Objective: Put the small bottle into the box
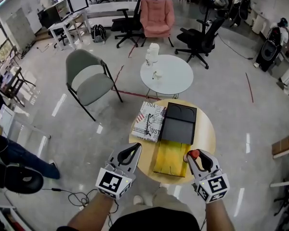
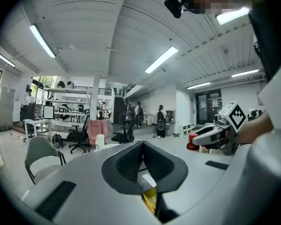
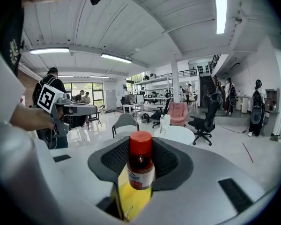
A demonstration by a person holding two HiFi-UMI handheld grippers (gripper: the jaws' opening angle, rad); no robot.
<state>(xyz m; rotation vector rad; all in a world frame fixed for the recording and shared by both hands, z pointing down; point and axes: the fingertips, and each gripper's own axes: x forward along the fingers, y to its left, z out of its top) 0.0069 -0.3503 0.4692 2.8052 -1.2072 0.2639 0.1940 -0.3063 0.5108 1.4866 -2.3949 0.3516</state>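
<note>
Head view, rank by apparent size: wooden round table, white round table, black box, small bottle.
1. wooden round table
2. white round table; it stands farther off, so true size is unsure
3. black box
4. small bottle, mostly just its red cap showing in the right gripper

1. The left gripper [image 2: 143, 147] has its jaws pressed together, with nothing between them.
2. At right, the right gripper [image 2: 200, 138] carries the red small bottle [image 2: 192, 144] (only partly visible).
3. A grey chair [image 2: 40, 153] stands far left.
</note>
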